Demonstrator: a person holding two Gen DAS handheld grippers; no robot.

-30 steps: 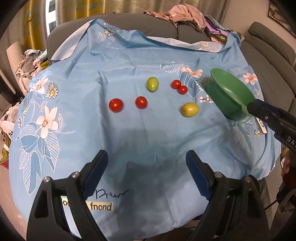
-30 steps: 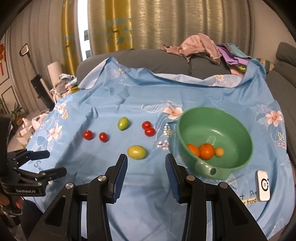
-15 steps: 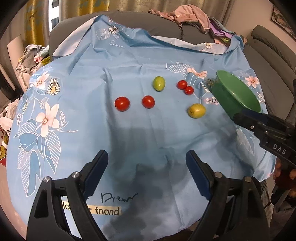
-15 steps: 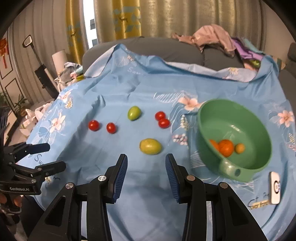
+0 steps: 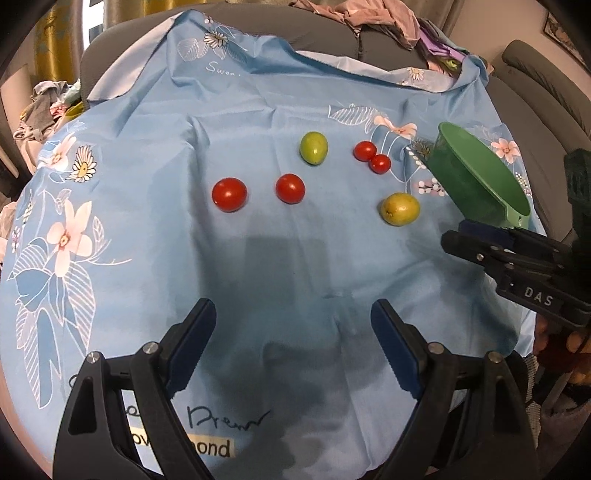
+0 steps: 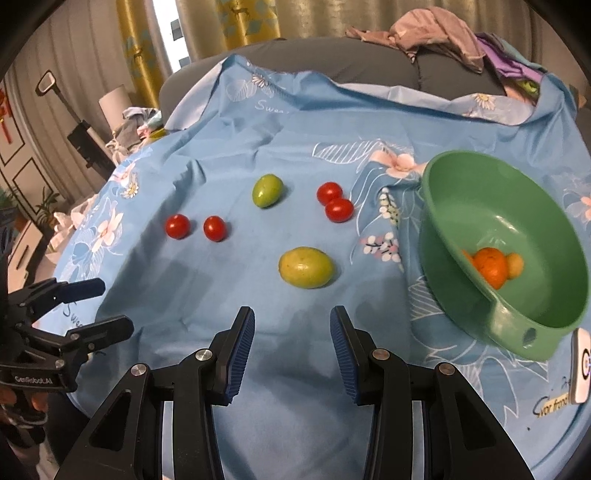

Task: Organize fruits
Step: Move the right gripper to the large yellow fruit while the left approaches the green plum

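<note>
On the blue floral cloth [image 6: 236,122] lie a yellow-green fruit [image 6: 306,267], a greener one [image 6: 267,191] and several red tomatoes in two pairs [image 6: 334,201] [image 6: 177,226]. A green bowl [image 6: 461,173] at the right holds orange fruits [image 6: 491,266]. My right gripper [image 6: 291,314] is open and empty, hovering just short of the yellow-green fruit. My left gripper [image 5: 293,314] stands wide open and empty over bare cloth, short of the left tomato pair [image 5: 229,194] [image 5: 290,188]. Each gripper shows at the edge of the other's view.
A small white device with a ring mark [image 6: 581,363] lies near the bowl's handle. A grey sofa behind carries a heap of clothes [image 6: 436,33]. The cloth drops off at the near edge. A person's fingers hold the right gripper's handle [image 5: 576,341].
Both grippers have come down and forward toward the fruit, which now look larger. The right one has tipped further down. Neither jaw opening has changed.
</note>
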